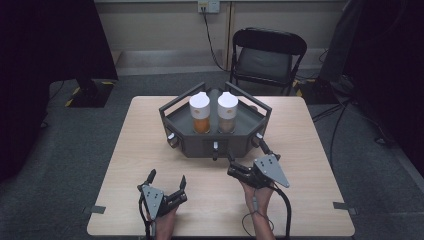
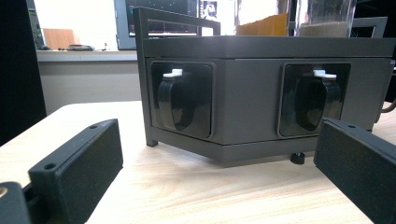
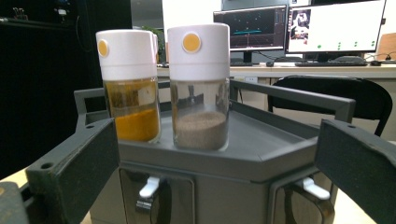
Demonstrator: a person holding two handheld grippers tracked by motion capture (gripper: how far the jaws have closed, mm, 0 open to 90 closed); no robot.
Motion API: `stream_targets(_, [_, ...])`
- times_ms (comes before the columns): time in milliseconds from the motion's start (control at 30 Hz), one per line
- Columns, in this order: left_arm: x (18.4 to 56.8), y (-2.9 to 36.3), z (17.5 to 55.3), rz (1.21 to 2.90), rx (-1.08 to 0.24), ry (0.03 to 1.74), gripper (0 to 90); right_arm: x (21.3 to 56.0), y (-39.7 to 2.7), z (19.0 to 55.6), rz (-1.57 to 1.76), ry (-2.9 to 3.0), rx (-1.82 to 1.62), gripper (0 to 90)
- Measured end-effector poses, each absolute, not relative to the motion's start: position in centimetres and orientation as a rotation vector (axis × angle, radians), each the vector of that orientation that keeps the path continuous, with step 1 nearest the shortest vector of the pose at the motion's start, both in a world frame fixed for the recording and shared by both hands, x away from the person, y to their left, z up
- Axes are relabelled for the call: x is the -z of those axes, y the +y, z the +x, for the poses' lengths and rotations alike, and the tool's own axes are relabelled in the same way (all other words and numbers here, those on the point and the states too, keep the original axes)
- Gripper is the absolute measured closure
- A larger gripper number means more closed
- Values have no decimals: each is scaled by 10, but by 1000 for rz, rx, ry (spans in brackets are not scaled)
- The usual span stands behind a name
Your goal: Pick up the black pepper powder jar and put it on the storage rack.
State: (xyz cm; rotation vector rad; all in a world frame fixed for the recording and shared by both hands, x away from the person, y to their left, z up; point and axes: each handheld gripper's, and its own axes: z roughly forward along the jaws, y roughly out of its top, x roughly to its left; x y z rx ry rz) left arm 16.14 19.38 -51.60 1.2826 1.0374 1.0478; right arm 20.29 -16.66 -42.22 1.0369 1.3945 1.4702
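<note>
Black fingers of the left gripper (image 1: 167,183) and right gripper (image 1: 231,163) gape wide, holding nothing, over the wooden surface (image 1: 125,150). Just beyond, the dark tray (image 1: 216,142) carries an orange-filled jar (image 1: 200,113) left of a brown-filled jar (image 1: 227,112).

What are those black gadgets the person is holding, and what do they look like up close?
They are two handheld grippers. The left gripper and the right gripper are black, each topped by a grey three-cornered plate with small holes. Each has two flat, blocky black jaws with a screw hole near the tip. A black cable trails from each. The forearms are bare, no sleeves.
</note>
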Motion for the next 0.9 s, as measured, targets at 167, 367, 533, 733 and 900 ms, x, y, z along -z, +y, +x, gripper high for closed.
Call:
stream_targets(167, [516,194,161,1283,-1048,1038,8,426,-168,198,1047,1396,-1458,0])
stream_targets(367, [516,194,161,1282,-1048,1038,8,434,-168,192,1056,1398,-1444,0])
stream_targets(533, [516,194,161,1282,-1048,1038,7,441,-169,187,1058,1398,-1434,0])
stream_targets(733, [516,194,161,1283,-1048,1038,8,451,-171,181,1059,1392,-1436,0])
stream_targets(900, [516,194,161,1283,-1048,1038,8,457,-172,177,1071,1390,-1433,0])
